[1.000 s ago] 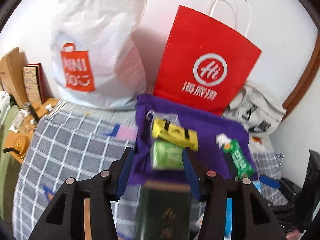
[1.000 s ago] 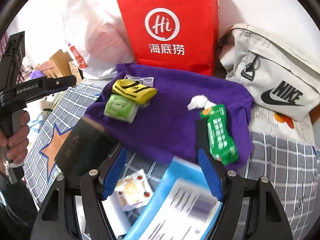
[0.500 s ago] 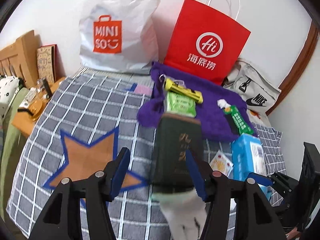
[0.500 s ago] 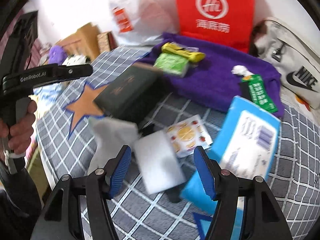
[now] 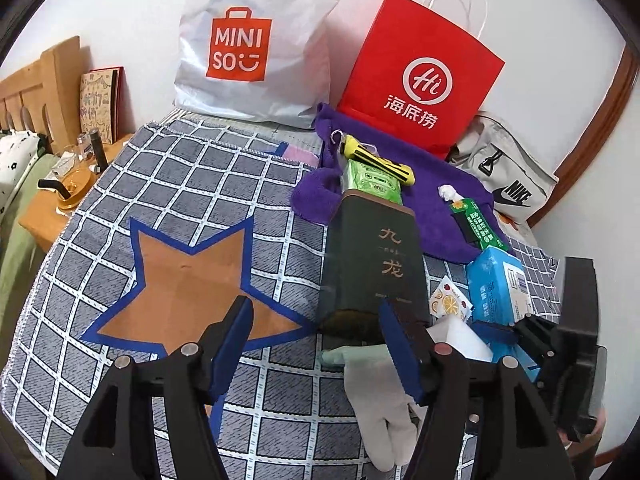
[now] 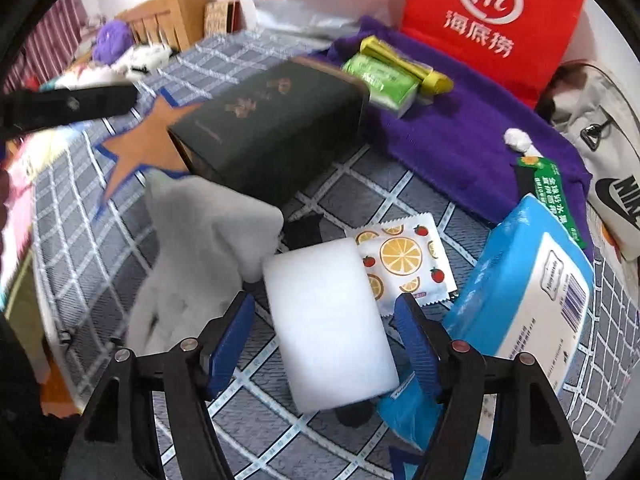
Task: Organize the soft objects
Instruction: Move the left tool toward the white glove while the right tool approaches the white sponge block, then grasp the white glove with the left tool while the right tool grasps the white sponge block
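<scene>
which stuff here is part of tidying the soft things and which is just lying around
For the job:
white sponge block, between the open right tongs
pale glove
purple towel
blue tissue pack
open left tongs

Just lying about:
dark box
red paper bag
Miniso bag
Nike bag

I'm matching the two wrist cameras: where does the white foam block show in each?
Left wrist: white foam block at lower right, partly hidden behind the left tongs' right finger.
Right wrist: white foam block centre-bottom, between the open right tongs.
Shared landmark: dark green box.
</scene>
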